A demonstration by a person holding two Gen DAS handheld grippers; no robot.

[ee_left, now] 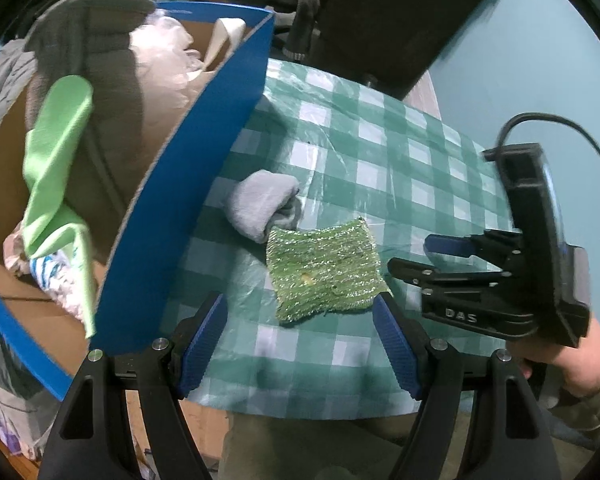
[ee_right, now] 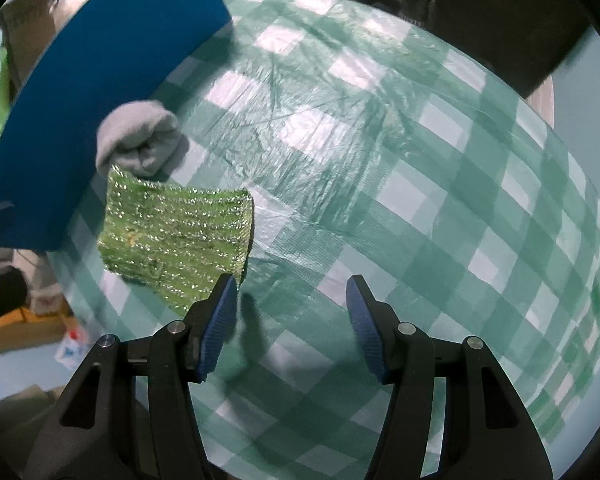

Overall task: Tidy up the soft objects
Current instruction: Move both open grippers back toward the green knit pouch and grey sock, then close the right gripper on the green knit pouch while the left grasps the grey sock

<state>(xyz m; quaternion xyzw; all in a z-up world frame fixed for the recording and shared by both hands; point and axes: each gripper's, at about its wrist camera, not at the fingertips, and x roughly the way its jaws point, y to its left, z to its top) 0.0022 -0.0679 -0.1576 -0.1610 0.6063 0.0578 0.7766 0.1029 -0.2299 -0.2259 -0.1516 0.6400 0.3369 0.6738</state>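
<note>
A glittery green scrub cloth (ee_left: 326, 268) lies flat on the green checked tablecloth (ee_left: 380, 148). A rolled grey sock (ee_left: 262, 202) lies just behind it, touching its far corner, next to the blue box wall (ee_left: 188, 184). My left gripper (ee_left: 300, 312) is open and empty, hovering just in front of the cloth. My right gripper (ee_right: 292, 292) is open and empty, to the right of the cloth (ee_right: 176, 232), its left finger near the cloth's corner. The sock (ee_right: 140, 140) shows behind. The right gripper also shows at the right of the left wrist view (ee_left: 416, 258).
A cardboard box with blue walls (ee_right: 100, 88) stands at the left and holds a light green cloth (ee_left: 56, 160), a grey garment (ee_left: 96, 60) and crumpled plastic (ee_left: 164, 52). A dark cabinet (ee_left: 396, 20) stands behind the table. Clutter lies on the floor to the left.
</note>
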